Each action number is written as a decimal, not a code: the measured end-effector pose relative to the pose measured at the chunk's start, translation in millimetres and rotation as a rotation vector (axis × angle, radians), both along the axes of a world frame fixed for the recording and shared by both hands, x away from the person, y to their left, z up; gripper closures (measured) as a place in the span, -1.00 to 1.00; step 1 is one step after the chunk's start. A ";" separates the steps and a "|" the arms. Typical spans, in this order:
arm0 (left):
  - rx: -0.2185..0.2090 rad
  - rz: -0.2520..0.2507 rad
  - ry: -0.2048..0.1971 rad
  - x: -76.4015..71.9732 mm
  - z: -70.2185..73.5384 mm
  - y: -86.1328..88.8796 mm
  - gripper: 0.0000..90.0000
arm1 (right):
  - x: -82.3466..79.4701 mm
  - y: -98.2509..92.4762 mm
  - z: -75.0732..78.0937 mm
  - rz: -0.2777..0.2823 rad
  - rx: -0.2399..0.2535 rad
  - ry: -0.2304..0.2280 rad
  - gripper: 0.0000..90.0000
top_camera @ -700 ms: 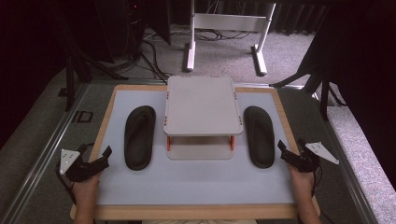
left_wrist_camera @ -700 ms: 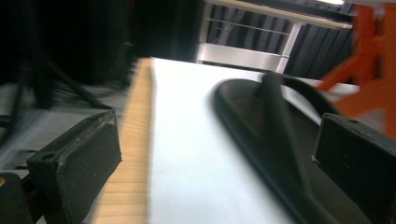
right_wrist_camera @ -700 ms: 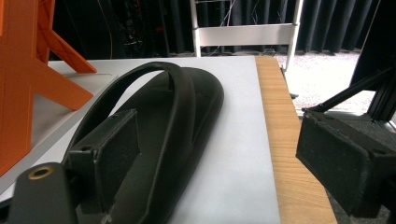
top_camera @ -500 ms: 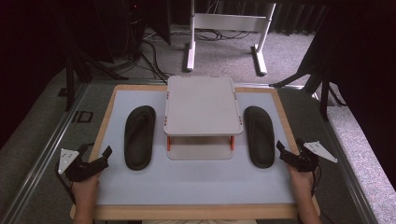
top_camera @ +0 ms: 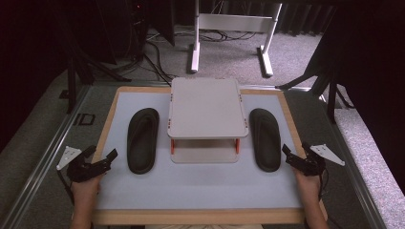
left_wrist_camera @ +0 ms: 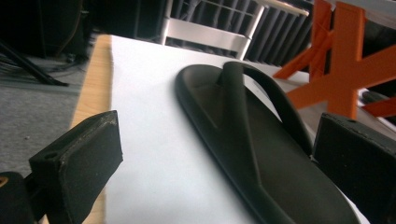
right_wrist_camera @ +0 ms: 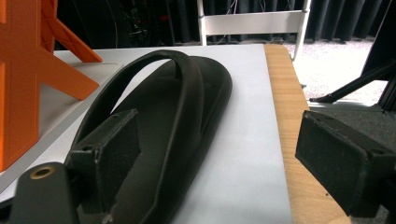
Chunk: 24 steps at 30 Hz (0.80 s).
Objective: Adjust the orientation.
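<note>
At the near left edge of the table [top_camera: 200, 198], I have the left gripper [top_camera: 99, 160] hovering with its jaws spread wide and nothing between them, just beside the heel of the left sandal [top_camera: 143, 140]. Over at the near right edge, my right gripper [top_camera: 299, 156] hangs the same way, jaws released and empty, close to the heel of the right sandal [top_camera: 265, 139]. I count two grippers, two black flip-flop sandals and one small two-level rack [top_camera: 207, 109] with orange legs. Each sandal lies flat, sole down, its long axis running from the near side of the table to the far side, heel toward me and toe end pointing away; the pair lie roughly parallel, well apart, with the rack standing between them. From the left gripper view I see the sandal's thong strap rising in a Y toward the toe, with an orange leg just beyond it. From the right gripper view, the strap arches over the footbed and the table's wooden rim runs along its outer side.
</note>
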<state>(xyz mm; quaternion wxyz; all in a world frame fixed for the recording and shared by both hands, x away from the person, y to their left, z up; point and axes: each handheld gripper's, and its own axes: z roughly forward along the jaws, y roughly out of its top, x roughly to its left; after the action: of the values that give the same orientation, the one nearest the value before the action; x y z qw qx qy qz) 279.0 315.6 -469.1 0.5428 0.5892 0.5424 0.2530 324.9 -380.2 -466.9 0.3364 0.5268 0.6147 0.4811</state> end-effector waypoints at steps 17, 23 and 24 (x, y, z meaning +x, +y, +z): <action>0.087 -0.094 0.114 20.7 34.6 -1.1 -0.97 | 0.6 -1.2 0.2 -0.021 0.013 0.008 -0.70; 0.118 -0.122 0.210 31.1 45.1 -2.3 -0.97 | 1.6 -1.0 -0.3 -0.029 0.010 0.019 -0.70; 0.128 -0.123 0.229 33.0 46.1 -2.5 -0.97 | 1.7 -1.2 -0.4 -0.029 0.012 0.020 -0.70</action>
<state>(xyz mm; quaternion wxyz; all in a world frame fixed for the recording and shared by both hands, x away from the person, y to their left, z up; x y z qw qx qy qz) 312.0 313.1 -422.9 0.4532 0.6797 0.5465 0.1846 326.6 -381.5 -467.2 0.3340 0.5424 0.6075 0.4746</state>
